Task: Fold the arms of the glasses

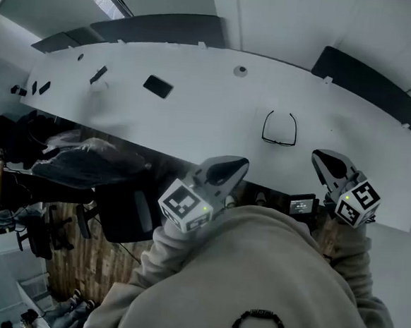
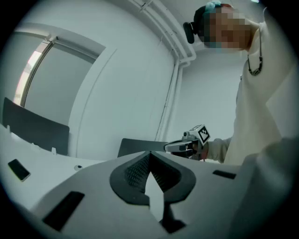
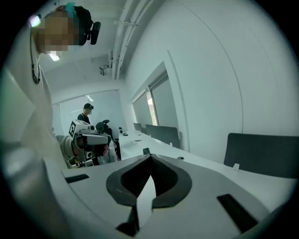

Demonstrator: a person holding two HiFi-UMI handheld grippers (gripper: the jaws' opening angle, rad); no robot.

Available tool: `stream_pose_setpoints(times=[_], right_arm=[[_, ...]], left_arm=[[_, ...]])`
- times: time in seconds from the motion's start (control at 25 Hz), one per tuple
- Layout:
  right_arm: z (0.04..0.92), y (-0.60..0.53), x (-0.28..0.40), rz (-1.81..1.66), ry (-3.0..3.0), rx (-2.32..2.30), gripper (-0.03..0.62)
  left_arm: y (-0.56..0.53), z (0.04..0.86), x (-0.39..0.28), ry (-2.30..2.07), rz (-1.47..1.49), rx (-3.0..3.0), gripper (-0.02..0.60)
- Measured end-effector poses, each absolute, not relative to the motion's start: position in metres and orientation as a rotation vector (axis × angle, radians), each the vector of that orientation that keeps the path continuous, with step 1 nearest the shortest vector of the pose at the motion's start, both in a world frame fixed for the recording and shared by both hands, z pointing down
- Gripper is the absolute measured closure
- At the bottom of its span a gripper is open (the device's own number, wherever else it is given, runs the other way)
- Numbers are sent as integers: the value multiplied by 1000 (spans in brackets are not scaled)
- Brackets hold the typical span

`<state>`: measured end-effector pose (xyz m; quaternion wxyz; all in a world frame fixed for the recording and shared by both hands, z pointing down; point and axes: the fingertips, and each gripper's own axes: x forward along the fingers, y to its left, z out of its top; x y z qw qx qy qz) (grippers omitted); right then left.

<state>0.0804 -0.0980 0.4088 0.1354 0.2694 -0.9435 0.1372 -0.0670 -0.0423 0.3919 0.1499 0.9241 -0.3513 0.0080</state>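
Observation:
Black-framed glasses [image 1: 279,129] lie on the white table [image 1: 196,102], right of the middle, with both arms spread open and pointing away from me. My left gripper [image 1: 239,164] hovers at the table's near edge, short of the glasses and to their left, shut and empty. My right gripper [image 1: 319,157] hangs just right of the glasses, also shut with nothing in it. In the left gripper view the jaws [image 2: 149,155] meet with nothing between them, and the right gripper [image 2: 189,144] shows beyond. The right gripper view shows closed jaws [image 3: 150,158] and the left gripper [image 3: 86,138]. Neither gripper view shows the glasses.
A flat black object [image 1: 158,86], a smaller dark item [image 1: 98,75] and a round grommet [image 1: 240,71] lie on the table's left and middle. Dark partition panels [image 1: 159,29] line its far edge. Office chairs [image 1: 120,213] stand below left. A person [image 3: 86,112] stands far off.

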Motion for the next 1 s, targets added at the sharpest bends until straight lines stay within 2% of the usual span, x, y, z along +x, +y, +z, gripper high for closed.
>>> stream_pose_setpoints(times=[1.0], right_arm=[[399, -102, 83, 425, -2794, 808, 572]], left_arm=[[-51, 393, -71, -960, -19, 2640, 577]])
